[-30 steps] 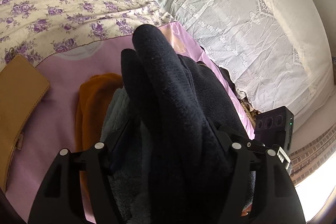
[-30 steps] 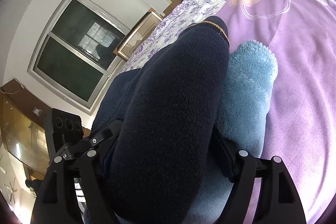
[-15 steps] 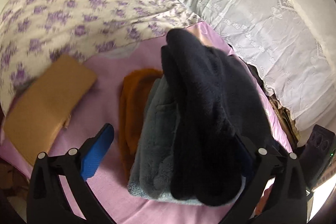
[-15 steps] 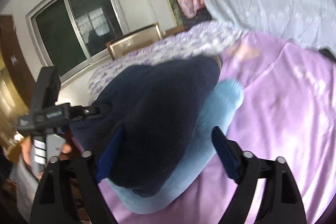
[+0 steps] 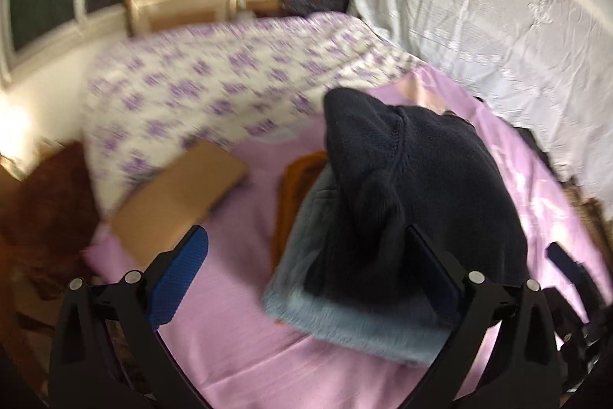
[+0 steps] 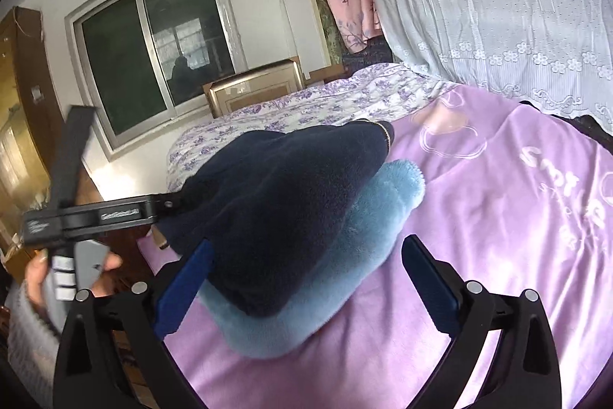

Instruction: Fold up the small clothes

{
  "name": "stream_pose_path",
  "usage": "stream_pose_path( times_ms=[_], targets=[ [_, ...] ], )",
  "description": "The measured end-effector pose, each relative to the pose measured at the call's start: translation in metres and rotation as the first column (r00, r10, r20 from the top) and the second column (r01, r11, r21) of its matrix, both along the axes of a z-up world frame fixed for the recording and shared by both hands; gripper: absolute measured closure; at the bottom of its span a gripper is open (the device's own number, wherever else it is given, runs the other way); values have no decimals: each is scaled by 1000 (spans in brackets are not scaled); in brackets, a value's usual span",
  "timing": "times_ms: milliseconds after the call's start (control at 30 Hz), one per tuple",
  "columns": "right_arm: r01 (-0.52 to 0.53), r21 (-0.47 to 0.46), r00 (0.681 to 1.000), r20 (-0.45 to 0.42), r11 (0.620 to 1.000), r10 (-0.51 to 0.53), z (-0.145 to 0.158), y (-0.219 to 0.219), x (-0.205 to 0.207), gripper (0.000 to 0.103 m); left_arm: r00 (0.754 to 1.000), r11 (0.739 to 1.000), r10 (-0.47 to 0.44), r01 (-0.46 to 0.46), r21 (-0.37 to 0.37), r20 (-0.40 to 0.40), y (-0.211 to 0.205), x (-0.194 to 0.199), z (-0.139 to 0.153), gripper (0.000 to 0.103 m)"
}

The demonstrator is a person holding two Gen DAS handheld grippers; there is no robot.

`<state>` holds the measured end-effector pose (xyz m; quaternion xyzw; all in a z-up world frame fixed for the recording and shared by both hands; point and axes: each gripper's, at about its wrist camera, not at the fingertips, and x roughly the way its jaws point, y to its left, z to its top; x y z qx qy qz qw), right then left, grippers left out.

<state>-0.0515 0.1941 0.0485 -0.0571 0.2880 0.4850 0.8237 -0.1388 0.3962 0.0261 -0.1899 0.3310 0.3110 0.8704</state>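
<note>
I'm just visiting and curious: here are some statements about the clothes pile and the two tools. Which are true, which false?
1. The dark navy garment lies on top of the fluffy blue garment. True.
2. The right tool is clamped on the navy garment. False: its jaws stand open and its pads are clear of the cloth.
3. An orange-brown garment lies beside the pile. True.
4. The pile sits on a green sheet. False: it sits on the lilac sheet.
5. The left tool is open. True.
</note>
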Motion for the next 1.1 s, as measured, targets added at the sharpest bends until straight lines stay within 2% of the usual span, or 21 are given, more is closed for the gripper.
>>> stream_pose_path(
  times_ms=[133, 200, 300, 567, 867, 1100],
  targets=[
    [4, -30, 999, -33, 1000, -5, 7, -6, 2, 3, 996, 985, 89, -84, 149, -29, -35, -17, 23, 4],
    [0, -52, 999, -35, 999, -1, 9, -7, 1, 3, 992, 975, 123, -112, 193, -43, -51, -24, 33, 4],
    [11, -52, 1000, 10, 999, -11, 18, -12, -7, 3, 987, 967, 149, -133, 218, -55, -67, -30, 42, 4],
    [17, -9, 996, 87, 1000, -16, 39, -37, -18, 3, 988, 965, 145, -129, 227, -58, -100, -35, 59, 4],
    [23, 51, 998, 64, 998, -27, 53, -60, -11, 3, 983, 965, 171, -155, 211, -60, -109, -34, 63, 4],
    [17, 38, 998, 54, 999, -19, 49, -56, -11, 3, 981, 963, 177, -155, 221, -84, -110, -28, 58, 4]
  ],
)
